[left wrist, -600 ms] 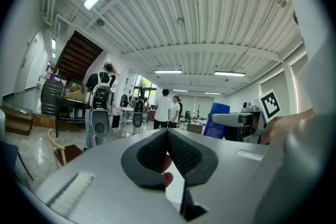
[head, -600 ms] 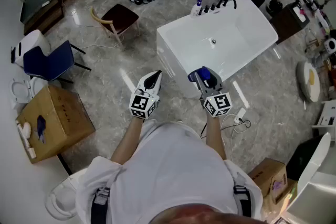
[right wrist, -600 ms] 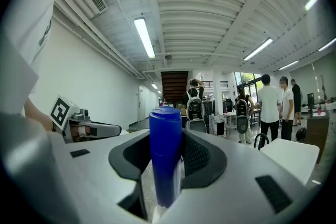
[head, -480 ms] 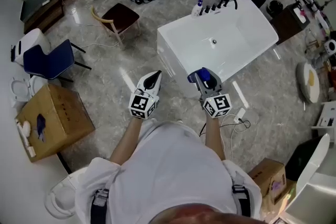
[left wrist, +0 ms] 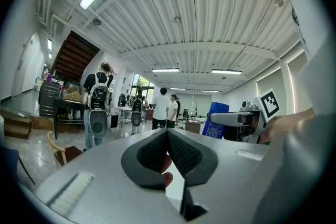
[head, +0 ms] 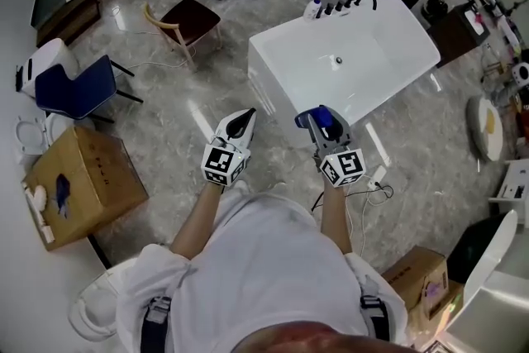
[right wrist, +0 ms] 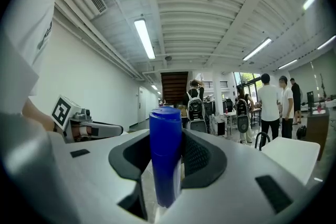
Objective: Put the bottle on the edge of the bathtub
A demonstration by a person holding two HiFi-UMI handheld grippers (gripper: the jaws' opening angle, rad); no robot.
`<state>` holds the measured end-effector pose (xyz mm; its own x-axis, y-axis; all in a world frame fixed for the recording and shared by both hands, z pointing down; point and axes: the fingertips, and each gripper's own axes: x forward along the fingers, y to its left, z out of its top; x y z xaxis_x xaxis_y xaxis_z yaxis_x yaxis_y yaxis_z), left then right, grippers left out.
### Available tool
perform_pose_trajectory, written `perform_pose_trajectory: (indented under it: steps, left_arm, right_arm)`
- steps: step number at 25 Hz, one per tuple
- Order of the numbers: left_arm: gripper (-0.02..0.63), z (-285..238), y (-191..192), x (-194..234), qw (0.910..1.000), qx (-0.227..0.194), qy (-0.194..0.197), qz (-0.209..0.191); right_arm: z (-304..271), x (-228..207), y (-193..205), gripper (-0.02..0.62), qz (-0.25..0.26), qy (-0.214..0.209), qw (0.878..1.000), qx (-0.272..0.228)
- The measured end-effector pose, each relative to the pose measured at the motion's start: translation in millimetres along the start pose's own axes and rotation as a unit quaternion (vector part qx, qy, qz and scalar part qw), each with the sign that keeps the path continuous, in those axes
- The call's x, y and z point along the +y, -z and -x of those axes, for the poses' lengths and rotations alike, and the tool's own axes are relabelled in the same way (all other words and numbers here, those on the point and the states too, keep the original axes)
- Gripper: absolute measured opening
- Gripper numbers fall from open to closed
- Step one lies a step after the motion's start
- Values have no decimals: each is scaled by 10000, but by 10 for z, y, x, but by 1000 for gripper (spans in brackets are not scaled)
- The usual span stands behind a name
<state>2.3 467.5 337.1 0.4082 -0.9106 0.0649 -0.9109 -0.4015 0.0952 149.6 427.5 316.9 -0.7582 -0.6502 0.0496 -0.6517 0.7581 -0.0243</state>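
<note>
Head view shows a person facing a white bathtub, with 2 grippers held out short of it. The right gripper has its fingers clamped on a blue bottle, carried upright, probably so it can stand on the rim. The left gripper is empty with its fingers together, seemingly unneeded.

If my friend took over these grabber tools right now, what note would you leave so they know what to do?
Right tool: shut on the blue bottle.
Left tool: shut, nothing in it.
Bathtub: white, on the floor just ahead of the person.
Done: the bottle is in the grip, off the floor.
Left: carry it to the bathtub, set it on the edge, then let go.
</note>
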Motion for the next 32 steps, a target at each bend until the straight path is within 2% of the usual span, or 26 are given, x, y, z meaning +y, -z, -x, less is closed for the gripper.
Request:
perform_pose_trajectory:
  steps: [4,14,20,26,32]
  left_arm:
    - [-3,-112,41,-152,9999,98,-115,-48]
    - [-3,-531,37,-184,9968,175,-784,44]
    - [-3,-866,61,-46,9965,192,-807,20]
    - [-3,-1312,74,315,9967,156,-781,147]
    - [-3,-1834,89,1110,9972,110,-696,262]
  right_arm:
    - [156,-168,24,149,-83,-74,9999,-76]
    - [296,-913,173,149,-172,-335,9993,-58]
    - [144,-1175,250,149,-173,-350,9992,-44]
    - [-296,-1446,258,149,-144,-361,9992,28]
    - [-1105,-1668,325,149,-150,-230,9994,199]
